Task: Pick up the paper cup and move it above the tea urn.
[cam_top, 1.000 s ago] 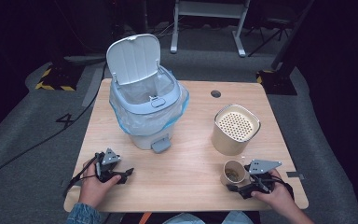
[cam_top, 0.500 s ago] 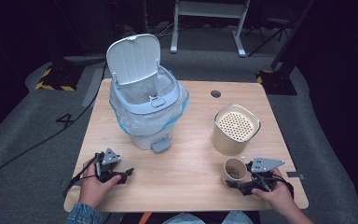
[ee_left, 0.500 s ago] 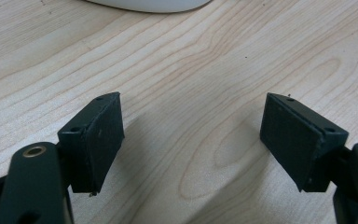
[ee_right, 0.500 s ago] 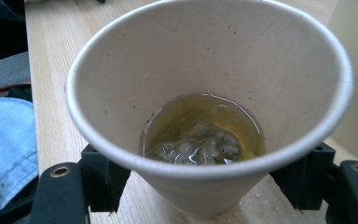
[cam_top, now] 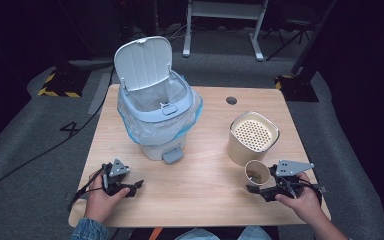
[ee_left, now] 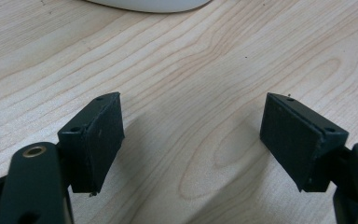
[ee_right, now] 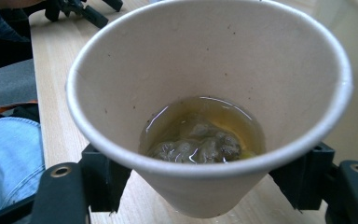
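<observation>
A: Right gripper (cam_top: 258, 189)? 
B: Fingers have just been closing, now clamped on the beige paper cup (cam_top: 256, 172) with yellowish liquid and a dark soggy lump inside; cup near the worktop's (cam_top: 205, 190) front right corner, just beside the cream perforated-lid canister (cam_top: 253, 138). 
A: Left gripper (cam_top: 132, 186)? 
B: Front left corner, fingers (ee_left: 95, 140) wide apart, nothing between. White pedal bin (cam_top: 155, 110), lid up, towards the back left.

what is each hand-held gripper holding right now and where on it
The right hand-held gripper clamps the paper cup by its lower side wall, one jaw on each side. The left hand-held gripper is open with nothing in it.
</observation>
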